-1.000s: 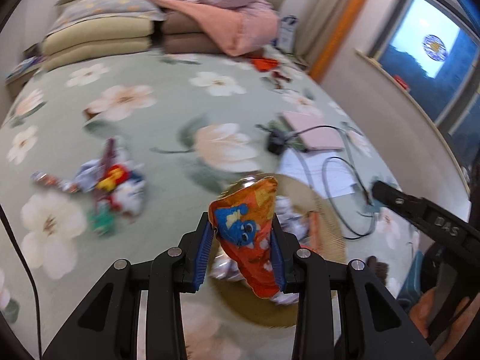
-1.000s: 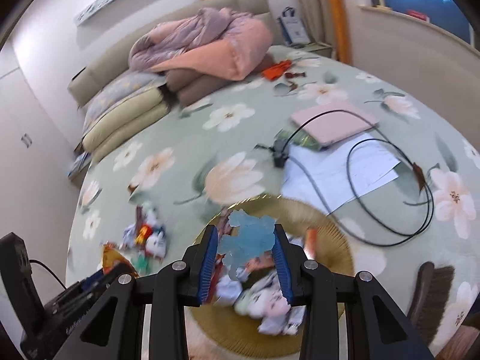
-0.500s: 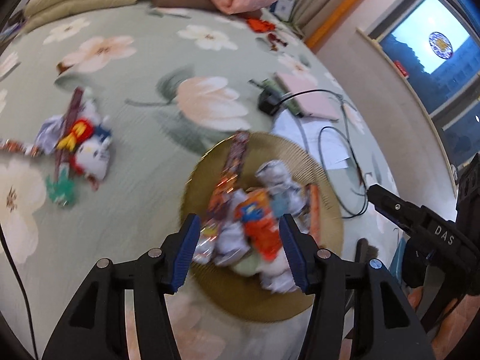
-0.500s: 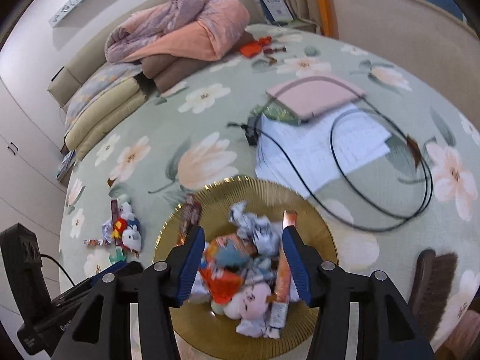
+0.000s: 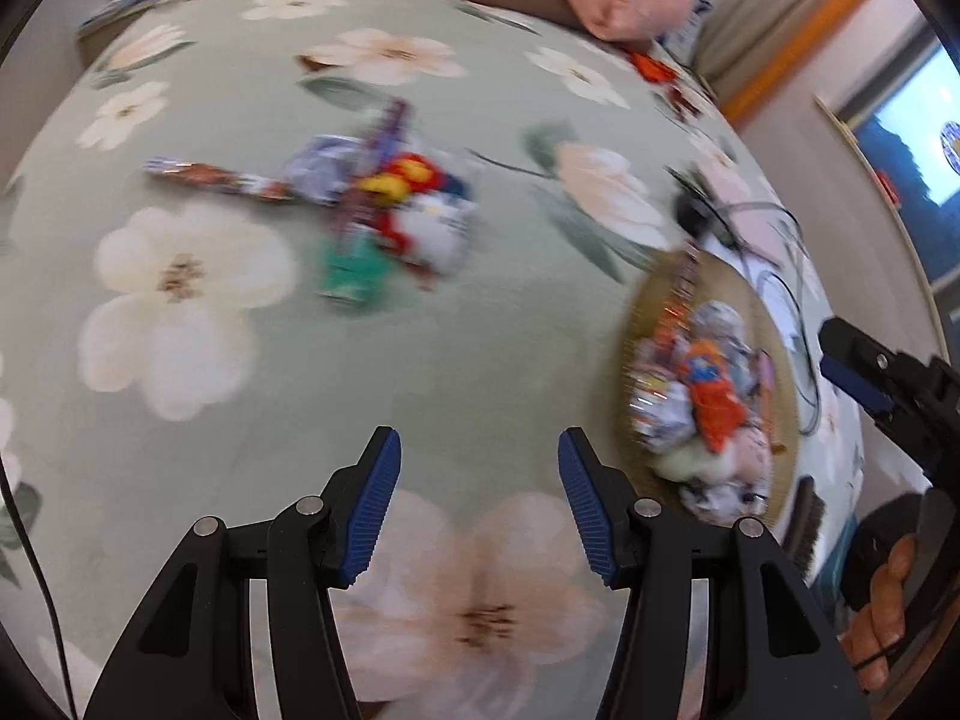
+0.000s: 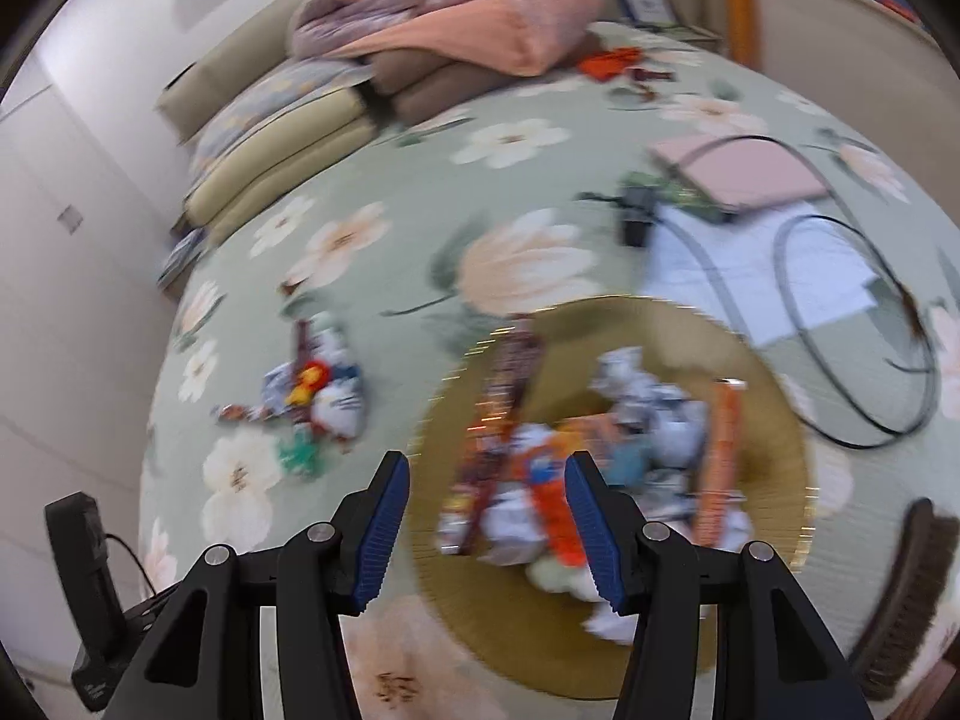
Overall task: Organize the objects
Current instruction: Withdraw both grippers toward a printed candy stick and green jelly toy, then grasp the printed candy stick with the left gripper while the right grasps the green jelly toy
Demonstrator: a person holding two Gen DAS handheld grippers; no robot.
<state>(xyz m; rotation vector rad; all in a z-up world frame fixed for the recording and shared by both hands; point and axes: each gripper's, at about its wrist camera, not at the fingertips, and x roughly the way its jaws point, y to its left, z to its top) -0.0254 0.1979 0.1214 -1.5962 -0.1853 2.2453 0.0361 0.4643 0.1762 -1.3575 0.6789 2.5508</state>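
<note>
Snack wrappers (image 5: 384, 204): loose pile on bed, well apart from gold plate (image 6: 774, 414) collecting the rest | left gripper (image 5: 477, 510) spread, empty, over bedspread | right gripper (image 6: 486, 531) spread, empty, above plate

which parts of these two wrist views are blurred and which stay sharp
Left wrist view: the loose pile of colourful snack wrappers and the round gold plate smear with motion; the left gripper is crisp. Right wrist view: the plate's contents blur, the right gripper stays sharp. Fisheye bends both.
</note>
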